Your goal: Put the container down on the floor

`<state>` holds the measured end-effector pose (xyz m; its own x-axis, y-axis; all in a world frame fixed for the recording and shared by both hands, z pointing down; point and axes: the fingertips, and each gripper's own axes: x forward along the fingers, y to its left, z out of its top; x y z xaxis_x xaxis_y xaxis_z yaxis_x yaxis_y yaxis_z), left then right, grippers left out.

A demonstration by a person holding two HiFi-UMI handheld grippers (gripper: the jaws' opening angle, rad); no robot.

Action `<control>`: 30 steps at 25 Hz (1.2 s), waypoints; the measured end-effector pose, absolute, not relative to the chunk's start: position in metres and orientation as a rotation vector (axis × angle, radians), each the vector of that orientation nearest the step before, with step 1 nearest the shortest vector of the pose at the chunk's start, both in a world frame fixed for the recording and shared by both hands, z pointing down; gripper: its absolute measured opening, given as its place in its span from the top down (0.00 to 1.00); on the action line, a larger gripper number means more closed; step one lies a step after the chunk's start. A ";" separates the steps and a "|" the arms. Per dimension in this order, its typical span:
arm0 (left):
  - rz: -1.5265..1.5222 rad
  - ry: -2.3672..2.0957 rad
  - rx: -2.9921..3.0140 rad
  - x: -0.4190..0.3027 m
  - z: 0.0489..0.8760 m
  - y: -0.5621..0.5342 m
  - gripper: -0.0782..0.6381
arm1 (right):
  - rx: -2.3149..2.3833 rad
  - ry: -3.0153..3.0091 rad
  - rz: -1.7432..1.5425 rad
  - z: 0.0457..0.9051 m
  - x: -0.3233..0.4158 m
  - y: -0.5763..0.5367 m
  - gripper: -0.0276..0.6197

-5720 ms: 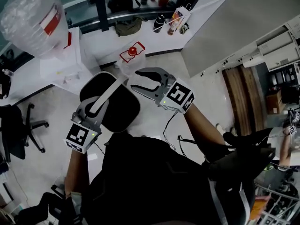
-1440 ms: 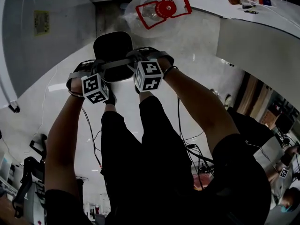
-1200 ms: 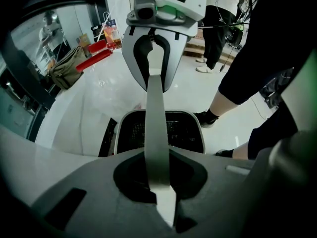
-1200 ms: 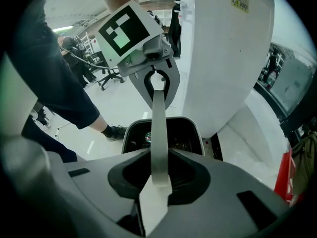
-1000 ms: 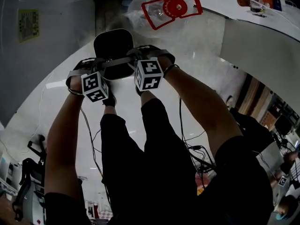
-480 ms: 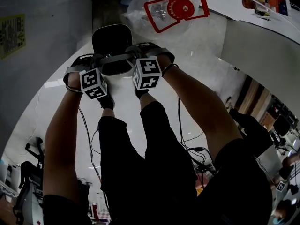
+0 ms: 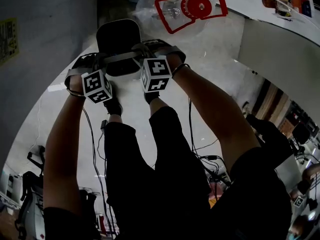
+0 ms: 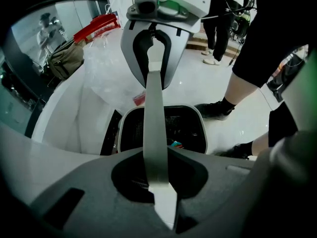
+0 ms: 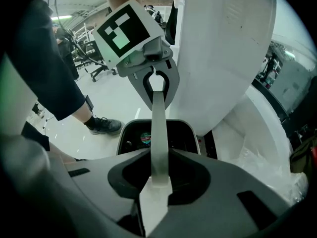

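The container [image 7: 117, 39] is a black bin with a pale rim and a flat grey handle [image 7: 120, 59] across its top. It hangs low by the white floor, and I cannot tell whether it touches it. My left gripper [image 7: 91, 64] has one end of the handle [image 8: 153, 113] between its jaws, which are opening. My right gripper [image 7: 152, 50] is shut on the other end of the handle [image 9: 158, 128]. The bin's rim [image 8: 200, 125] shows below the jaws of the left gripper [image 8: 161, 182]. Its rim [image 9: 190, 128] also shows under the right gripper [image 9: 156, 182].
A clear plastic jug with a red cap frame [image 7: 190, 6] lies just beyond the bin. A grey wall [image 7: 30, 59] stands at the left and a white counter side [image 7: 280, 49] at the right. The person's shoes [image 7: 112, 106] and floor cables [image 7: 200, 149] are close by.
Since the earliest frame the person has bent over and brought the bin down from waist height to near the floor. Over the last second both grippers and the bin drifted slightly left.
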<state>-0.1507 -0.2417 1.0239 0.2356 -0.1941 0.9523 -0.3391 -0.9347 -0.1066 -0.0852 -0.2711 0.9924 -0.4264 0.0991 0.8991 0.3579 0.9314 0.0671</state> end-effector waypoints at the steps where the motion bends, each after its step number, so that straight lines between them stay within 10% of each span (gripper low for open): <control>1: 1.798 -0.532 2.371 -0.151 1.022 -0.243 0.85 | -0.329 -2.004 -0.298 0.992 -0.085 -0.272 0.83; 30: 1.522 -0.865 2.185 -0.162 0.881 -0.220 0.71 | -0.028 -2.082 -0.037 0.859 -0.059 -0.273 0.76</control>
<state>-0.1621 -0.2201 0.8810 0.2408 -0.2860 0.9275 -0.6503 -0.7569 -0.0646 -0.0586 -0.2735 0.8585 -0.4892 0.0048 0.8721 0.0354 0.9993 0.0144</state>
